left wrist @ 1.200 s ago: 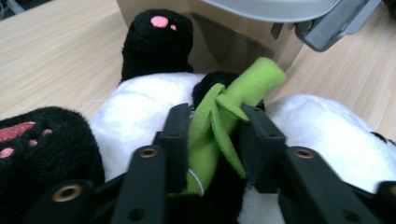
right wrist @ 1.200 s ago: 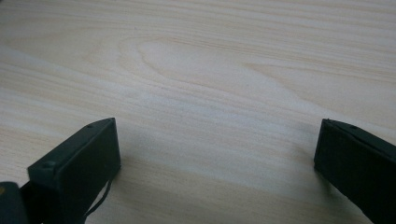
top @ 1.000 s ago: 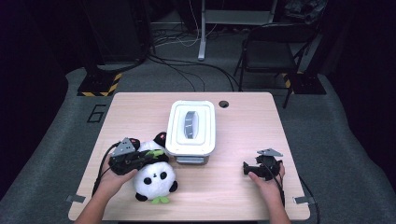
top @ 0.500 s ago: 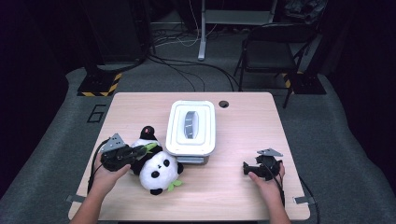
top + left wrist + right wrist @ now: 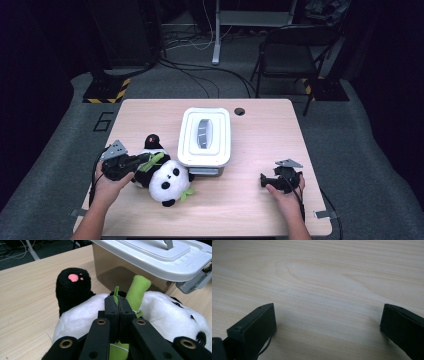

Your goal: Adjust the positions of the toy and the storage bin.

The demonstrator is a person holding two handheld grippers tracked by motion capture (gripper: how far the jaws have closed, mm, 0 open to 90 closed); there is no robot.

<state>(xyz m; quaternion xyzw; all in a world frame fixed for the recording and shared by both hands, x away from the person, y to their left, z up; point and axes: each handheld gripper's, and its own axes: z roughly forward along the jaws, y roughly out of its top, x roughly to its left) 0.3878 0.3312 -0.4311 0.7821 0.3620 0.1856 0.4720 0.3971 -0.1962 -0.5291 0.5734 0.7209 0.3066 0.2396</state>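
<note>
Left claw (image 5: 117,305) clamped on the green leaf (image 5: 116,293) of the toy panda (image 5: 167,177), lying on desk (image 5: 260,215) beside the lidded box (image 5: 205,137). Right claw (image 5: 328,322) wide, empty.

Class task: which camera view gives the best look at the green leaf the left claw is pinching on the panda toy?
The left gripper view: the left claw is shut on the thin green leaf, seen close up against the panda toy. The high view shows the leaf as a small green patch. The right gripper view looks at the bare table.
</note>
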